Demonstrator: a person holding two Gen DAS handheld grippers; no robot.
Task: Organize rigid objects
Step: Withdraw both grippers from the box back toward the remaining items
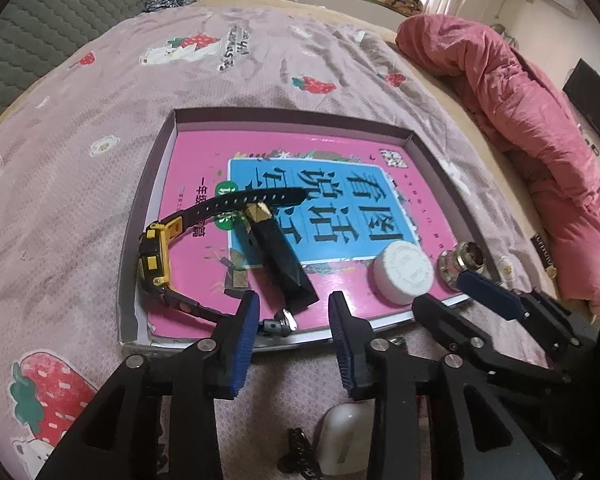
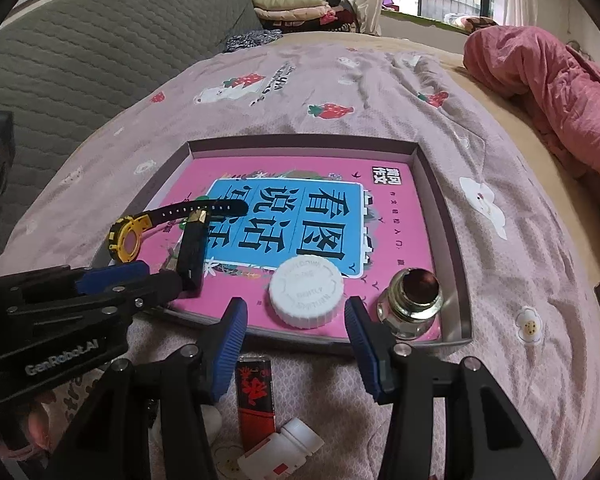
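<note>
A bed with a strawberry blanket holds a flat box with a pink book inside. The black stick lies near the box's front edge, gold tip pointing to the far edge. Both the left gripper and the right gripper are open and hold nothing.

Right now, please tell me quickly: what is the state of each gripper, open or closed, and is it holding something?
Left gripper: open, holding nothing.
Right gripper: open, holding nothing.
</note>
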